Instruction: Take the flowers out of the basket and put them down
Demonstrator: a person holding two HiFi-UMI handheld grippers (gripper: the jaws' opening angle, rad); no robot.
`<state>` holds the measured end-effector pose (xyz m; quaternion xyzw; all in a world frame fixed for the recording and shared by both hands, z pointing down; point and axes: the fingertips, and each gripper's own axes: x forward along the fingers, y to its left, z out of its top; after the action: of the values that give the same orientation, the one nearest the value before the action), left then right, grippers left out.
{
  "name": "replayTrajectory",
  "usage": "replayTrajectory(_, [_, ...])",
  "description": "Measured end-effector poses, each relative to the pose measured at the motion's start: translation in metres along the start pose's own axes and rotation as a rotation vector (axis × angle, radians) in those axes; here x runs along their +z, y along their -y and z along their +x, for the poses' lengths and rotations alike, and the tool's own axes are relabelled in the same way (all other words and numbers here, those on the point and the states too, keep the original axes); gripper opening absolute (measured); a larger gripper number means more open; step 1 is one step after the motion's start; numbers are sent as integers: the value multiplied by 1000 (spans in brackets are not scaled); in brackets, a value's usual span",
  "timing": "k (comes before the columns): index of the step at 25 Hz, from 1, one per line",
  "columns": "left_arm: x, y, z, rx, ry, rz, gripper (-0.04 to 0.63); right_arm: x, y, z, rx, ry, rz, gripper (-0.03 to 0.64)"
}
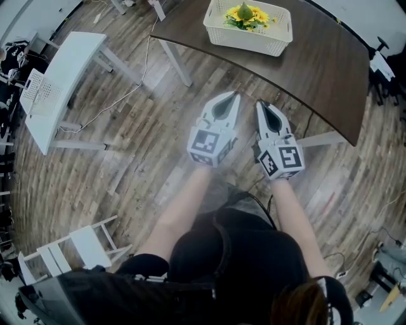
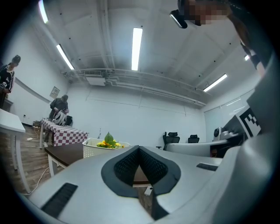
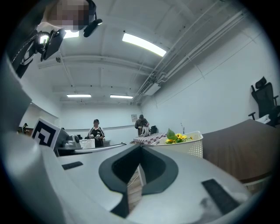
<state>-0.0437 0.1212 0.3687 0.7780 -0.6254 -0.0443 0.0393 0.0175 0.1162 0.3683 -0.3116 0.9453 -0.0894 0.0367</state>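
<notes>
Both pairs of jaws are pressed together, empty; next we reach the flowers [image 1: 247, 14], probably sunflowers, in the basket [image 1: 248, 39], opening.

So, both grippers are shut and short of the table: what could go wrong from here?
1. The left gripper and right gripper are both shut; reaching in without opening would probably flatten the flowers rather than grasp them.
2. The basket looks light and sits near the table edge; lifting the flowers might drag it off.
</notes>
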Motion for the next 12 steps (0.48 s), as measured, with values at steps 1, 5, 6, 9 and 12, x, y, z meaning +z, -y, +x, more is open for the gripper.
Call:
replayTrajectory(1, [0, 0, 1, 2, 0, 0, 6, 0, 1, 1, 0, 0, 2, 2])
replayTrajectory(5, [3, -2, 4, 8, 6, 1, 6, 1, 4, 5, 2, 1, 6, 2])
replayTrajectory(6, [4, -4, 5, 9, 8, 1, 6, 1, 4, 7, 3, 2, 7, 2])
replayTrajectory(9, [4, -10, 9, 12, 8, 1, 6, 1, 5, 14, 3, 2, 13, 2])
replayTrajectory(12, [3, -15, 16, 11, 6, 0, 6, 1, 10, 23, -2, 3, 12, 2])
